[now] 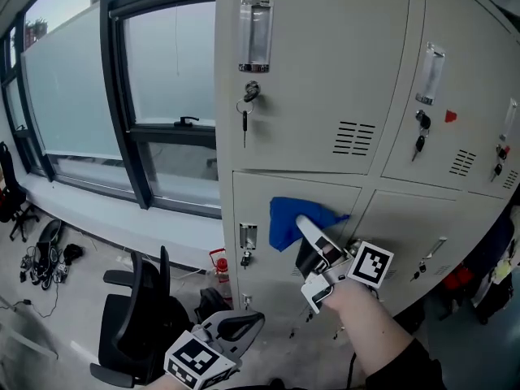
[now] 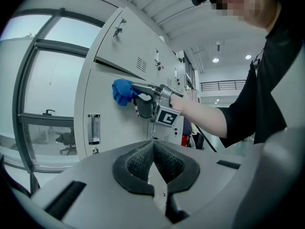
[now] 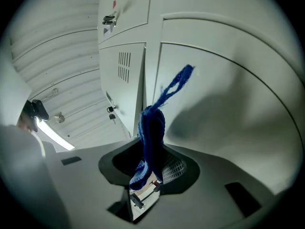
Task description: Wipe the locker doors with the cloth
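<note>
Cloth (image 1: 286, 218), soft and light, is held against the lower locker door (image 1: 253, 193) at frame centre, pinched by a bunched fold in the closed fingers of the right gripper (image 3: 151, 144). Left gripper (image 2: 153, 162) fingers are shut together, empty. The pinch is seen only in the right gripper view; placement on the door, in the head view.

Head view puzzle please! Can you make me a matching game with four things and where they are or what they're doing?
1 blue fabric cloth
2 left claw
3 small metal key
4 black office chair

A standing on the floor
B hanging from a lock
C shut, empty
D pinched in the right claw

Pairs: 1-D, 2-C, 3-B, 4-A
</note>
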